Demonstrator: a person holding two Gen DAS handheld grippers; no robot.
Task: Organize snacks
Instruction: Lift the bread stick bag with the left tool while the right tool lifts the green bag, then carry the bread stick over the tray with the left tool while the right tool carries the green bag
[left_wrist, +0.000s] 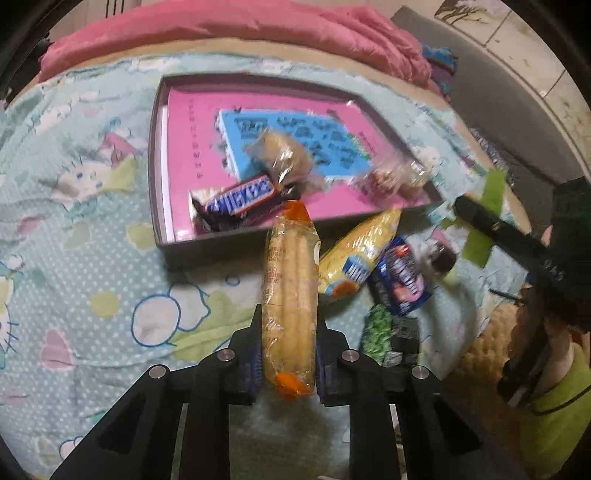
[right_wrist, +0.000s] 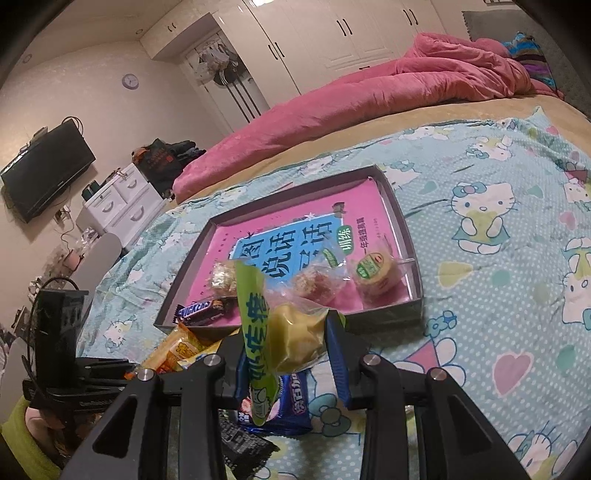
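On the cartoon bedsheet (right_wrist: 498, 258), near the tray (left_wrist: 192, 245), left gripper (left_wrist: 289, 354) clamps a biscuit pack (left_wrist: 290, 295); right gripper (right_wrist: 291, 343) clamps a green-yellow packet (right_wrist: 291, 332).

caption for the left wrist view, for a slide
Left gripper shut on a long biscuit pack, aimed at the tray holding a Snickers bar; other snacks lie on the bedsheet.

Glossy clear plastic wrapper (left_wrist: 290, 291); soft printed cloth bedsheet (left_wrist: 92, 280).
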